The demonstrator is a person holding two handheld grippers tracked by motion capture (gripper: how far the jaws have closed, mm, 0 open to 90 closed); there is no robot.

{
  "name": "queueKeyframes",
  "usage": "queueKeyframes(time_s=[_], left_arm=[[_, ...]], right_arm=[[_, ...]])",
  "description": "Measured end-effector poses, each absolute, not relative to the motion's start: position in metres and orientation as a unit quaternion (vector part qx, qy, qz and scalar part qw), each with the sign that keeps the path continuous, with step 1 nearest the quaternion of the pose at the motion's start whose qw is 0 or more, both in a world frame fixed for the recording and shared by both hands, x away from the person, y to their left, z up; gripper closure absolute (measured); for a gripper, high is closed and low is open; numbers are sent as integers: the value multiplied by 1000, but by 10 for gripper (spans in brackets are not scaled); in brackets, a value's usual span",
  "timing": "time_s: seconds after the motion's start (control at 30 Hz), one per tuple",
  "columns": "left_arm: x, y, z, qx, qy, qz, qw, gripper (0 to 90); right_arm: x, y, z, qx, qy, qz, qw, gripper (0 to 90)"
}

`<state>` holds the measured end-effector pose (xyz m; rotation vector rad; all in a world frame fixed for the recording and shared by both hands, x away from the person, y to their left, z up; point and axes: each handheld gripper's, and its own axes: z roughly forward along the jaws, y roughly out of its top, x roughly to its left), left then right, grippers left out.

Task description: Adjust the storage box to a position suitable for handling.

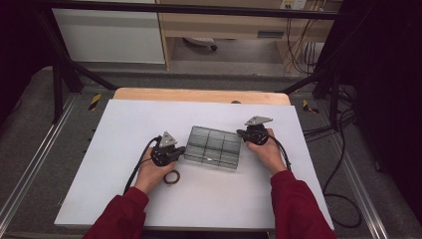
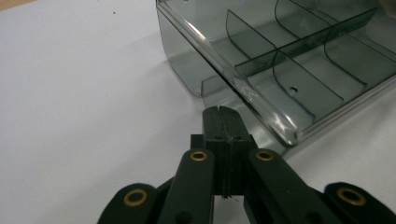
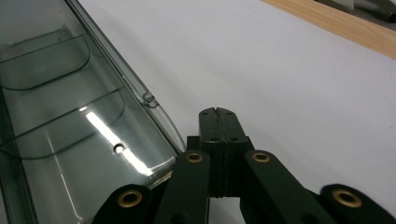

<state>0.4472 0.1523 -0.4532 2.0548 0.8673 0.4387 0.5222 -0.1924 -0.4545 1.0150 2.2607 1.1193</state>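
The left gripper (image 2: 220,111) is sitting with its 2 jaws pressed together on nothing, tips just beside the near left edge of the smoky clear divided box (image 2: 299,60). The right gripper (image 3: 217,113) is likewise closed and empty, lying just beside the box's right edge (image 3: 70,116). The box is resting mid-table on the white sheet (image 1: 124,124), between both grippers. A brown ring (image 1: 171,177) is lying by the left hand (image 1: 152,174).

I'm getting the high view looking forward and down over the whole white table (image 1: 124,194), while both gripper views are sitting low and close, facing in from opposite sides and sharing the smoky divided tray (image 1: 214,146) (image 2: 299,60) (image 3: 70,140).
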Motion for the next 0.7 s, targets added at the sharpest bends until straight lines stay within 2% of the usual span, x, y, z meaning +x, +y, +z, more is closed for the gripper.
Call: queueKeyframes(time_s=[0.7], left_arm=[[442, 154, -454, 820, 343, 171, 424, 900]], right_arm=[[499, -202, -458, 404, 780, 424, 218, 900]])
